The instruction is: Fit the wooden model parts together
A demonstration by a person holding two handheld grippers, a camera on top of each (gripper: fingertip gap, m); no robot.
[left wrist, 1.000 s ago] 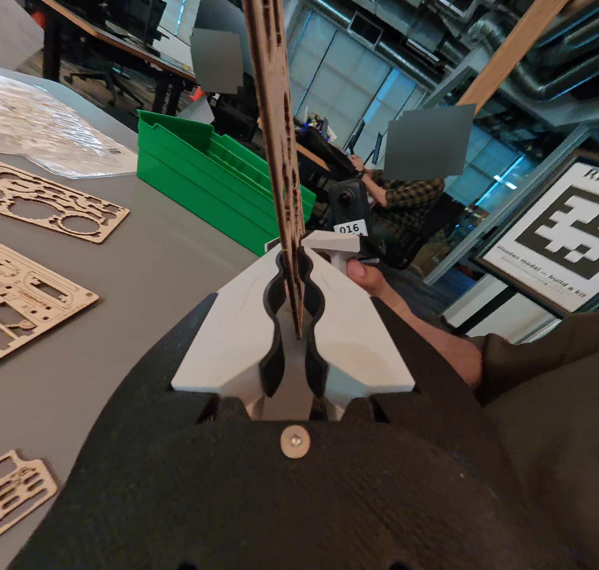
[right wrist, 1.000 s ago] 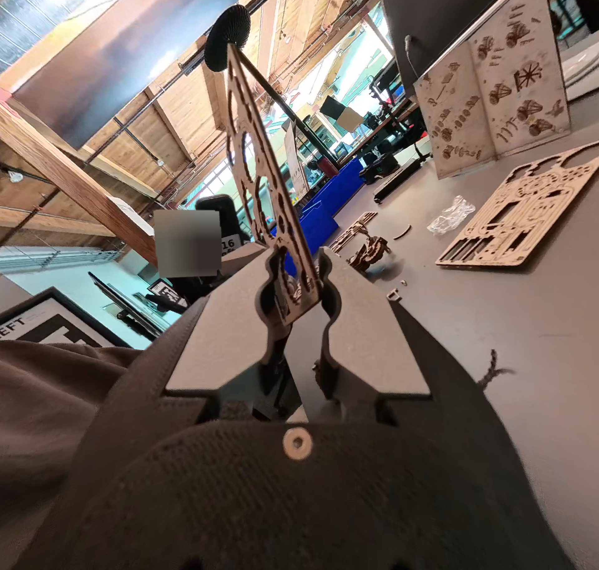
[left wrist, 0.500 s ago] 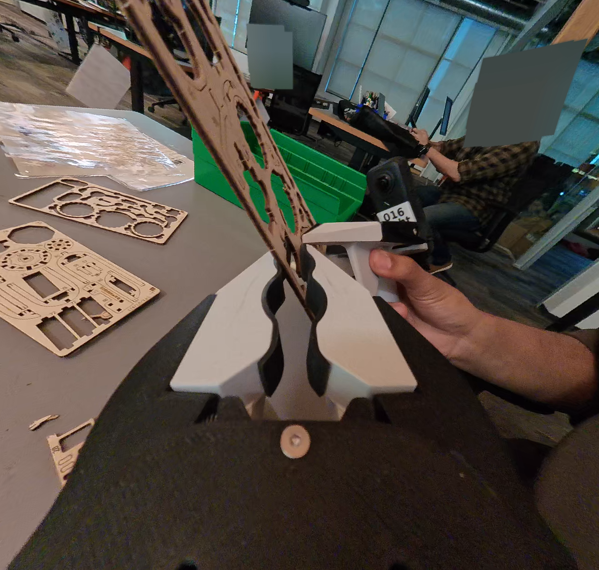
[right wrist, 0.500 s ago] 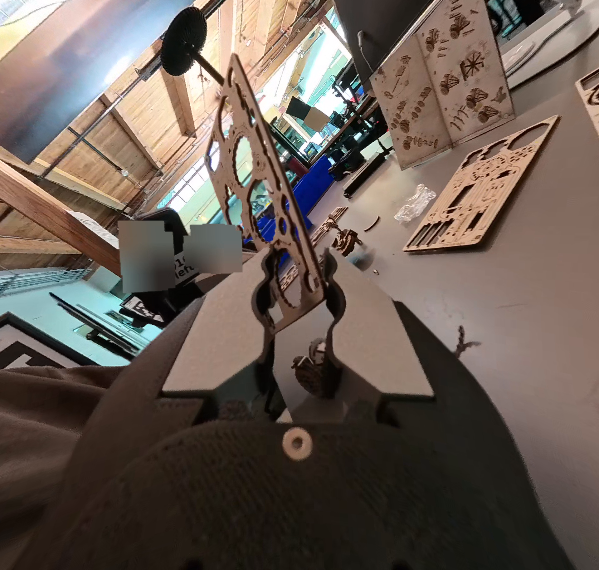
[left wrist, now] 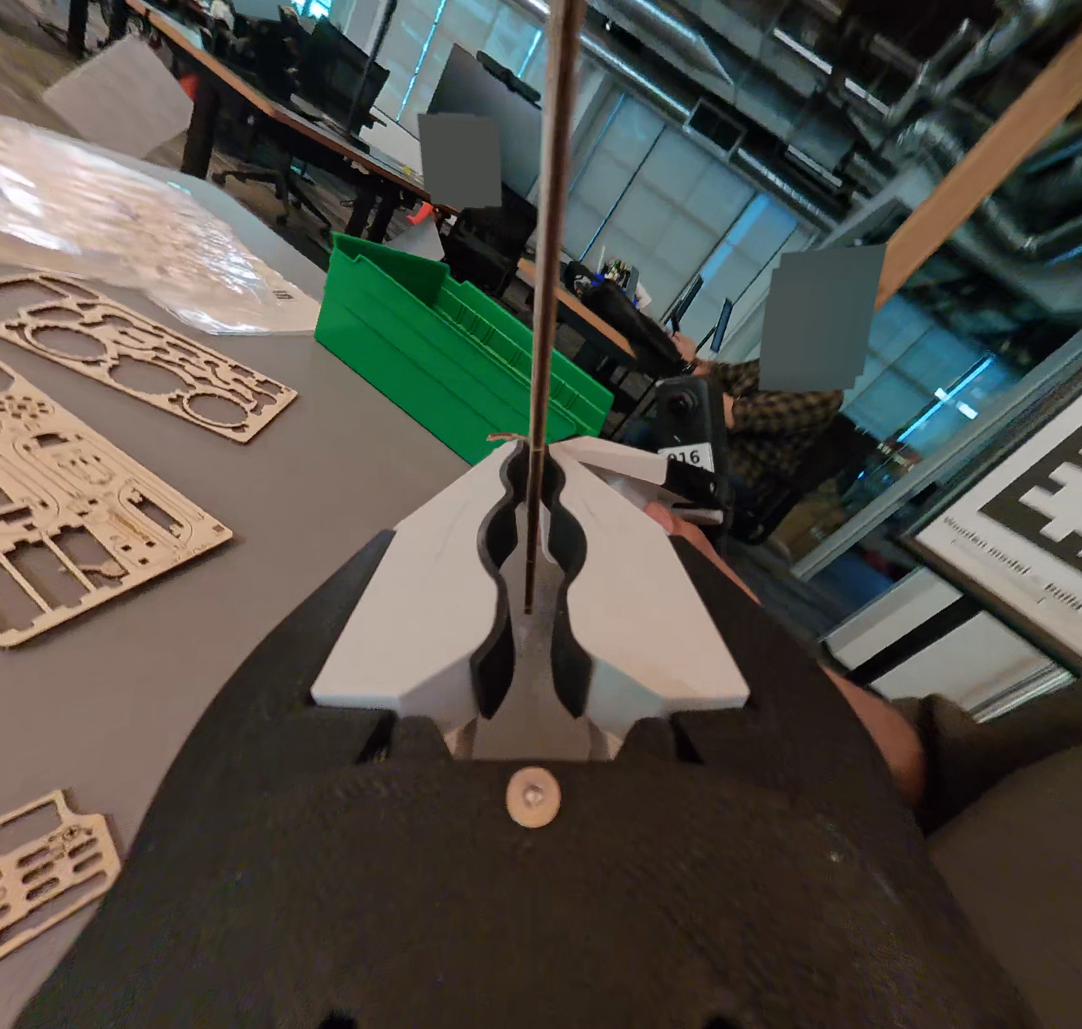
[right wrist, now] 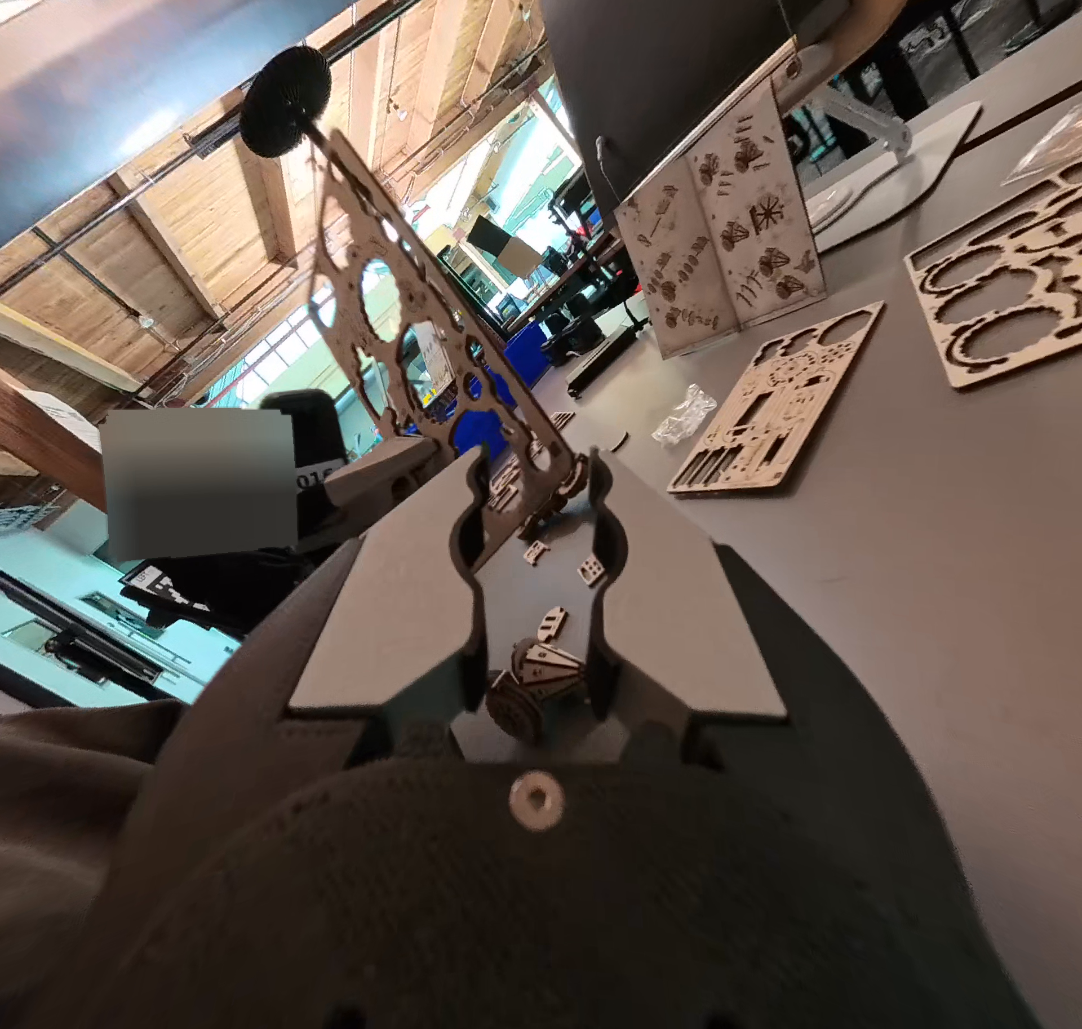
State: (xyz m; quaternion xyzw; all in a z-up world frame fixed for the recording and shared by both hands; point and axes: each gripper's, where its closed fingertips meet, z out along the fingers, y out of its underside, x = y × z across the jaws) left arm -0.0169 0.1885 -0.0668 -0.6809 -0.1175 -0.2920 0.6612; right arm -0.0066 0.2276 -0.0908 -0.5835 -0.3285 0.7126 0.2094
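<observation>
On a grey workshop table (right wrist: 878,562) strewn with part-emptied wooden sheets (left wrist: 117,521): left gripper (left wrist: 534,456) clamping one wooden sheet (left wrist: 553,181) upright, right gripper (right wrist: 536,462) gaping beside it (small assembly (right wrist: 541,679) below), most fitting seemingly remaining

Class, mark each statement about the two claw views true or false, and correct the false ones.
1. The left claw is shut on a wooden sheet. True.
2. The right claw grips the same sheet. False: its fingers are spread open and hold nothing.
3. A green bin shows beyond the left claw. True.
4. The picture leaflet lies flat on the table. False: it stands upright, folded open.
</observation>
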